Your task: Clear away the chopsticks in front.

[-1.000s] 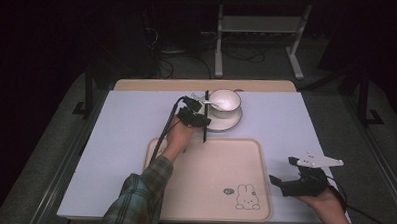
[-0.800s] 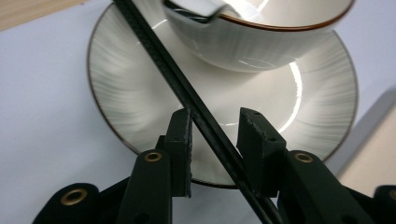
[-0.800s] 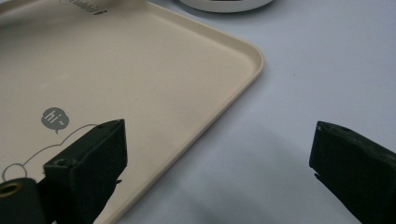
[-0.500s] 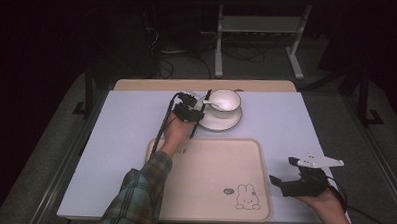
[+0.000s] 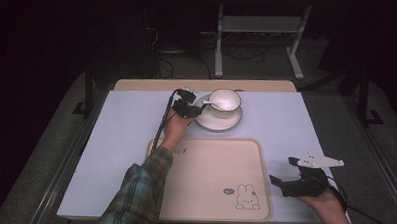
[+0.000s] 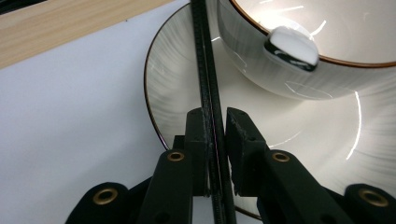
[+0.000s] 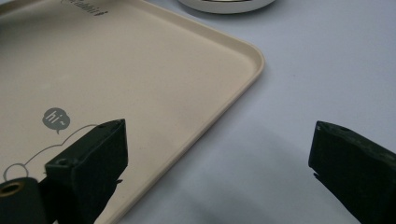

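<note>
On the pale lavender surface (image 5: pixel 110 154), a white cup (image 5: pixel 225 100) sits on a white saucer (image 5: pixel 221 120) toward the far edge, at about 12 o'clock from the beige tray (image 5: pixel 203 192), which lies near the person's edge with a rabbit drawing at its near right corner. A strip of bare surface separates the saucer's near rim from the tray's far rim. The left tool (image 5: pixel 186 109) rests just at the saucer's 9 o'clock side, its cable trailing back over the left hand (image 5: pixel 173 128) and plaid sleeve (image 5: pixel 138 190). In the left gripper view the left tool (image 6: pixel 215 126) has its jaws drawn narrow and clamped on a thin black rod (image 6: pixel 205 70) that runs up across the saucer (image 6: pixel 177 107) toward the cup (image 6: pixel 261 70); what the rod belongs to I cannot tell. A glossy white rounded piece (image 6: pixel 292 46) sits at the cup's brown-lined rim. The right tool (image 5: pixel 296 183) hovers beyond the tray's right rim at about 3 o'clock from the rabbit, held in the right hand (image 5: pixel 328 206) near the surface's right edge. In the right gripper view the right tool (image 7: pixel 217 154) has its jaws spread wide with nothing between them, straddling the tray's rounded corner (image 7: pixel 254 60), one jaw over the tray, the other over bare surface. Wide bare stretches of surface lie left of the tray and right of the saucer.
</note>
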Motion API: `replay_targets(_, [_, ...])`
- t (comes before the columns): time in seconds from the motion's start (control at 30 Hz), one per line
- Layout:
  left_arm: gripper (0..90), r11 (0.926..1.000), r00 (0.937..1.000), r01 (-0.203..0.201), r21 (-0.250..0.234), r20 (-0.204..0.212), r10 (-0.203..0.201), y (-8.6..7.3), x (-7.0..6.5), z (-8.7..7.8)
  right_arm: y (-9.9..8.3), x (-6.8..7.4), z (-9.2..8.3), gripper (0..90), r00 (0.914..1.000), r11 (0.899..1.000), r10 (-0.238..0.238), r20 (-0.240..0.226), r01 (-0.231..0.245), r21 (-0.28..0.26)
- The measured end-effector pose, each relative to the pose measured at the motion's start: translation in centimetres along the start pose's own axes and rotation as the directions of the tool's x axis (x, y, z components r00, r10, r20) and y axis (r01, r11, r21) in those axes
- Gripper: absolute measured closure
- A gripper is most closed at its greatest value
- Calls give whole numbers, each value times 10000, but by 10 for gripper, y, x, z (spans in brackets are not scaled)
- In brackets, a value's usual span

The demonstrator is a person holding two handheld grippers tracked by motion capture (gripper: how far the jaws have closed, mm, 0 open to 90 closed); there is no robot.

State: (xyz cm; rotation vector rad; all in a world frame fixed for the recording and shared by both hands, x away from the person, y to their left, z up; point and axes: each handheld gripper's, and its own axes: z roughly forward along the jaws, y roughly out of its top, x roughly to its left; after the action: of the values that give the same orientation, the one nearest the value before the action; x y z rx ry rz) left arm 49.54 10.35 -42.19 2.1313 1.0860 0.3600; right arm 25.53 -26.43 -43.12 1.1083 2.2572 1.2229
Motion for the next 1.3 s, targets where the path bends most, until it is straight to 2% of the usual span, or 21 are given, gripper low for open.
replay_targets(0.4, [789, 10000, 10000, -75, -43, -3, 75, 5, 2, 5, 0, 0, 0, 40, 10000, 10000, -15, -12, 15, 11])
replay_targets(0.43, [753, 10000, 10000, -45, -53, 1, 45, 5, 2, 4, 0, 0, 0, 40, 10000, 10000, -21, -8, 21, -1])
replay_targets(0.57, [712, 9997, 9999, 2, -255, 151, 1, 3, 4, -6, 0, 0, -1, 40, 10000, 10000, 51, -14, -51, -55])
replay_targets(0.73, [707, 9982, 9991, 152, -573, 416, -128, -6, 11, -24, 0, 1, -1, 40, 10000, 10000, 2, -21, -2, -27])
replay_targets(0.9, [742, 9978, 9978, 319, -582, 600, -284, -20, 20, -37, 1, 2, 0, 40, 10000, 10000, -22, -20, 22, -21])
replay_targets(1.1, [746, 9971, 9965, 502, -578, 693, -462, -26, 22, -38, 2, 3, 1, 40, 10000, 10000, -57, -33, 57, -6])
replay_targets(1.3, [747, 9972, 9962, 519, -538, 733, -479, -26, 21, -35, 2, 2, 1, 40, 10000, 10000, -51, -10, 51, 0])
